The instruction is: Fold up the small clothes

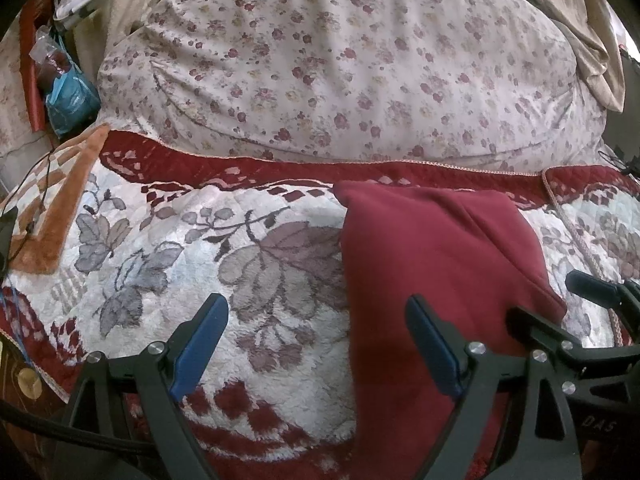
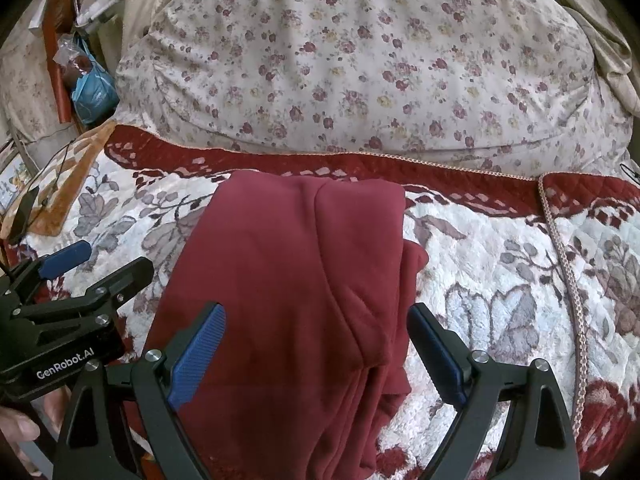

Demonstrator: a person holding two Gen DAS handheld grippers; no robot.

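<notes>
**Two tongs open over a folded red garment**

Both tongs spread wide, gripping nothing. Left tongs (image 1: 316, 312) hovering with blue pads apart: left pad (image 1: 202, 344) above the plush blanket (image 1: 168, 320), right pad (image 1: 432, 348) above the left edge of the garment (image 1: 440, 264). No contact to be seen between pads and cloth. Right tongs (image 2: 316, 320) also agape, straddling the near part of the garment (image 2: 288, 280), one blue pad over its left side, the other at its right edge; touching or just above, cannot tell. Seen from the right wrist, left tongs (image 2: 92, 264) just left of the garment, with part of a hand (image 2: 20, 432) at the lower left corner. Seen from the left wrist, right tongs (image 1: 560, 300) at the garment's right edge, close beside the left ones.

Garment dark red, folded into a rough rectangle, lying flat on the blanket, with a seam or fold line down its length and a bit of cloth poking out on the right side. Blanket white with grey leaves and a dark red border, spread over a bed. Beyond the border, a large floral pillow (image 1: 340, 64). Far left, a blue bag (image 1: 70, 98) amid clutter. Upper right, beige cloth (image 1: 596, 40) draped beside the pillow.
</notes>
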